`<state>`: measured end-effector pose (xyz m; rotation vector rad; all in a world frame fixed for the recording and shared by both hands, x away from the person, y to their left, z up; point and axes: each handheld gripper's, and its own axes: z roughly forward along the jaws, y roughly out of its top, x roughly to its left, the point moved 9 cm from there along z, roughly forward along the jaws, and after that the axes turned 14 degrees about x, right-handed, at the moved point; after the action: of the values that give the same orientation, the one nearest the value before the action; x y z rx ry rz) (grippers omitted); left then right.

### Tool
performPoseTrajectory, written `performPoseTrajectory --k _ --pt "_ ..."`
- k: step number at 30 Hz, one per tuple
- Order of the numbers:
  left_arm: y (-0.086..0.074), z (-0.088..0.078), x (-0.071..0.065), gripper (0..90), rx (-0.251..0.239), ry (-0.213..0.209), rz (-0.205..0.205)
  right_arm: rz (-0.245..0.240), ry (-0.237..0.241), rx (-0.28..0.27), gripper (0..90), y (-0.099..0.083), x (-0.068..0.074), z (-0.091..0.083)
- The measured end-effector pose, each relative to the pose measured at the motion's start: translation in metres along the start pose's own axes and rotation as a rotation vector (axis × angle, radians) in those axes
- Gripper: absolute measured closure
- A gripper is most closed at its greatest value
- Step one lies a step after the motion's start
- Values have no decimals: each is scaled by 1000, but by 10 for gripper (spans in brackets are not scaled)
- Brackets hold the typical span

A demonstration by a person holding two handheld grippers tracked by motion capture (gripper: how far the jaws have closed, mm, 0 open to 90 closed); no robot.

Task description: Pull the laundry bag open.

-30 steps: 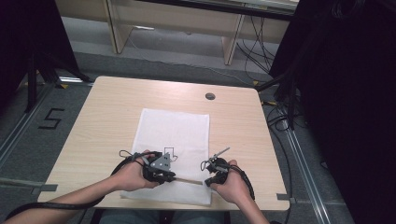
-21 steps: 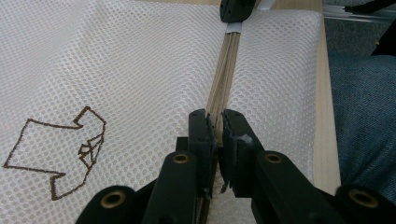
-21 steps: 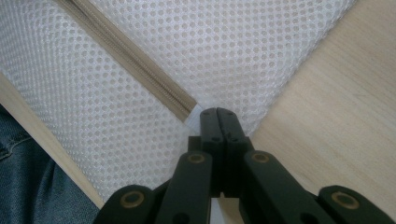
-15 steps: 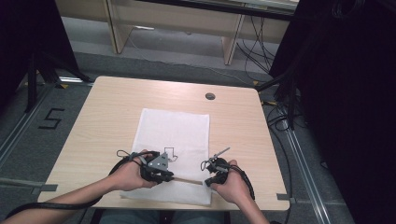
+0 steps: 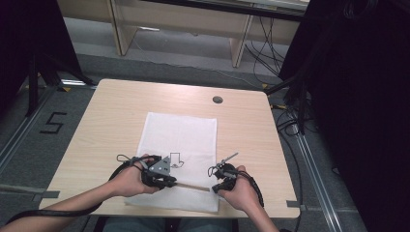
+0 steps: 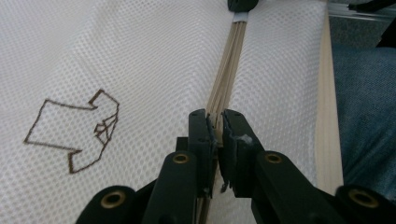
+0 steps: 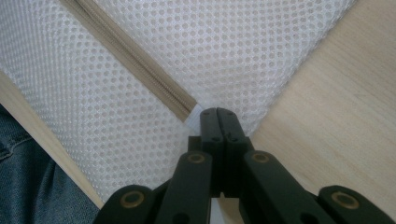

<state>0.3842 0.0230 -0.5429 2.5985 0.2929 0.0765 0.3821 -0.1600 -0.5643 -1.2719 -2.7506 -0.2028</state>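
Note:
A white mesh bag [image 5: 179, 135] lies flat on the wooden table [image 5: 116, 111]. A beige zipper [image 5: 193, 186] runs across its near end. My left gripper [image 5: 170, 181] sits at the zipper's left part, and in the left gripper view it [image 6: 217, 123] is shut on the zipper's slider, with the zipper [image 6: 229, 70] running away from the jaws. My right gripper [image 5: 216, 186] holds the zipper's right end. In the right gripper view it [image 7: 218, 113] is shut on the white tab [image 7: 195, 115] where the zipper [image 7: 135, 70] ends at the bag's corner.
A brown line drawing of a shirt [image 6: 74, 135] is printed on the bag beside my left gripper. The table's near edge [image 6: 327, 116] and the person's jeans [image 6: 369, 116] lie close by. A round cable hole [image 5: 217, 99] sits at the table's far side.

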Motion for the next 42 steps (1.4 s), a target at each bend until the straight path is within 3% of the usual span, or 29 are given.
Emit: performPoseTrajectory --k 1,2,3,7,8,12,16,17,20,23,27,29,42 --pt "0 0 -2 820 -7 -5 -15 -1 -2 0 900 0 0 0" --pt "-1 0 0 820 13 8 24 8 2 7 900 -1 2 0" --pt "-1 0 -1 820 13 7 10 8 1 7 900 0 1 0" --pt "-1 -1 0 820 15 9 26 24 10 8 900 -1 3 0" --pt "-2 -1 -1 820 9 3 6 23 11 7 900 -1 3 0" --pt "-6 -1 -1 820 19 6 11 -4 -2 -1 900 0 1 0" --pt "-10 -4 1 820 18 7 -1 29 15 13 900 -1 4 0" --pt "-10 -4 0 820 14 -2 -15 1 -3 0 900 0 1 0" --pt "-12 -5 0 820 16 9 -6 12 4 11 900 -1 2 0" --pt "-13 -4 0 820 19 7 -4 -12 -9 -3 900 1 0 0" --pt "-17 -5 2 820 41 29 14 -10 -9 -5 900 0 0 0" --pt "-18 -6 1 820 23 2 -21 -12 -8 -5 900 1 0 0" --pt "-20 -6 -1 820 28 12 1 -11 -10 -4 900 1 0 0"
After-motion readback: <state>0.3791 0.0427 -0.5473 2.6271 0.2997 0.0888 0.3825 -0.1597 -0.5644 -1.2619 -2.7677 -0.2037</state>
